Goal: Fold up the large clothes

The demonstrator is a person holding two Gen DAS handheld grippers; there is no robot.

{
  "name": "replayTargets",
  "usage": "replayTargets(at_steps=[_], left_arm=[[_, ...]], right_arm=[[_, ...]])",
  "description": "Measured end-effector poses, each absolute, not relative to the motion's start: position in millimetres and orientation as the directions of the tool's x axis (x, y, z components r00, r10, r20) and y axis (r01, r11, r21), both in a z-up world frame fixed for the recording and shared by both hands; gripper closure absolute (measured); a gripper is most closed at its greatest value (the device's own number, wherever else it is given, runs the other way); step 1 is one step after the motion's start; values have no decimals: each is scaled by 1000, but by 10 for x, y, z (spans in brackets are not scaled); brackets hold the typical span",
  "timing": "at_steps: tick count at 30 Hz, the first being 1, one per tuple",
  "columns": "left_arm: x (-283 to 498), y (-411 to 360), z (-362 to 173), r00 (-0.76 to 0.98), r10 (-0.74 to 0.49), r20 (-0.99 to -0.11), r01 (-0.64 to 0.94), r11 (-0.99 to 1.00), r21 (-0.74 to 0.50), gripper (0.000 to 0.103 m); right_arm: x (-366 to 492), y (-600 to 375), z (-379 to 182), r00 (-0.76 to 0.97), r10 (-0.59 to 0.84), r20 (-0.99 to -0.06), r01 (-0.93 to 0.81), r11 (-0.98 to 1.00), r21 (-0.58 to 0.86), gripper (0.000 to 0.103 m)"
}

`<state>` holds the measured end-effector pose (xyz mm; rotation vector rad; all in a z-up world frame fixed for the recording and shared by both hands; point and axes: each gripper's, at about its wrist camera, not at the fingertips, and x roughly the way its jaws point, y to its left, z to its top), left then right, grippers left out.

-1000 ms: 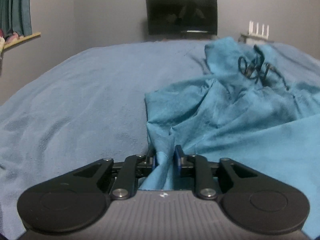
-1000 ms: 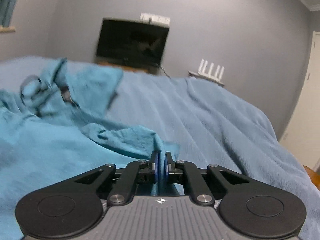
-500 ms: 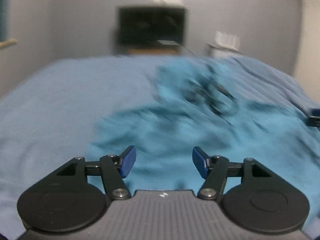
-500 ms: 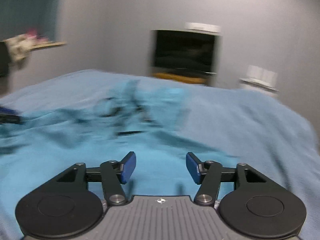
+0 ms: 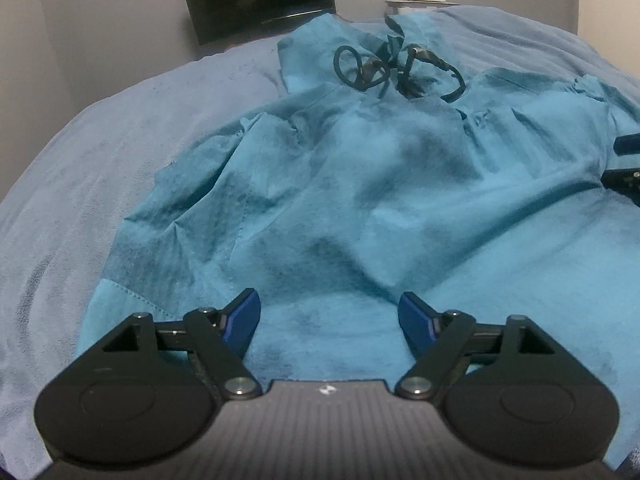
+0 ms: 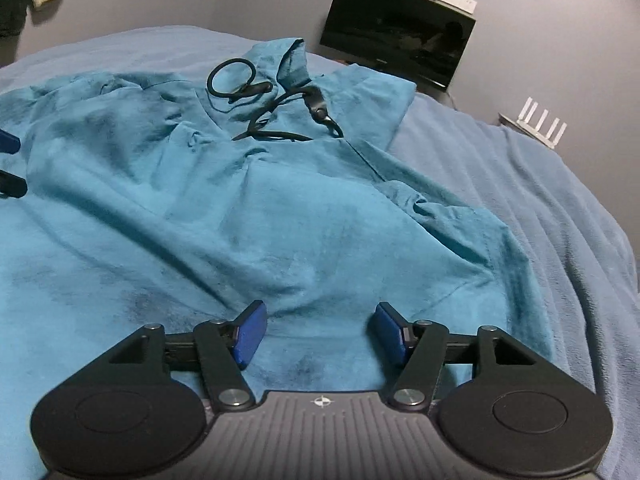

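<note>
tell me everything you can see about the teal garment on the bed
The teal garment looks like a hooded top in soft, suede-like fabric. It lies spread out but rumpled on the blue blanket, hood end farthest from the cameras, near hem closest. A black drawstring loops loosely over the neck area. Wrinkles bunch at both shoulders. The right claw and the left claw sit over the near hem, both opening, nothing gripped.
</note>
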<state>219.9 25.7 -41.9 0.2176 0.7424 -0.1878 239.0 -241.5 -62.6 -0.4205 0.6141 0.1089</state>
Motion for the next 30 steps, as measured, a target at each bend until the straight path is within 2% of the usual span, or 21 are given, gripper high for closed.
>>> replayTargets(at_steps=[3,6,8,11,16,21,24,26,30], left_arm=[[2105,237,-361,734,-76,-675,224,965,135,26],[1852,251,-240,749,-95,-656,237,962,132,26],[1709,304,-205,742,-95,-663,237,963,126,26],[1587,408,-239,709,-98,-699,224,970,92,23],[1476,533,-272,685,-126,-718,189,982,7,21],[1280,882,-113,702,-229,-674,93,968,-233,20],[1104,1108,-39,726,-254,-640,4,931,-365,20],[1002,1228,-31,717,-272,-642,-49,899,-436,20],[814,1483,-133,664,-336,-668,-185,792,-582,20]], right_arm=[[2276,-2387,-575,826,-63,-560,-172,918,-357,42],[2009,-2399,-431,842,-18,-539,-169,940,-296,42],[1843,-2405,-371,840,-23,-542,-174,935,-309,41],[1706,-2404,-363,816,-83,-572,-153,923,-352,37],[1580,-2537,-378,774,-99,-626,-95,958,-269,29],[1249,-2797,-90,806,-15,-592,-19,999,-51,30],[997,-3020,49,816,29,-578,39,994,106,22],[857,-3207,49,803,52,-593,95,972,213,16],[667,-3634,-99,763,74,-642,260,875,409,16]])
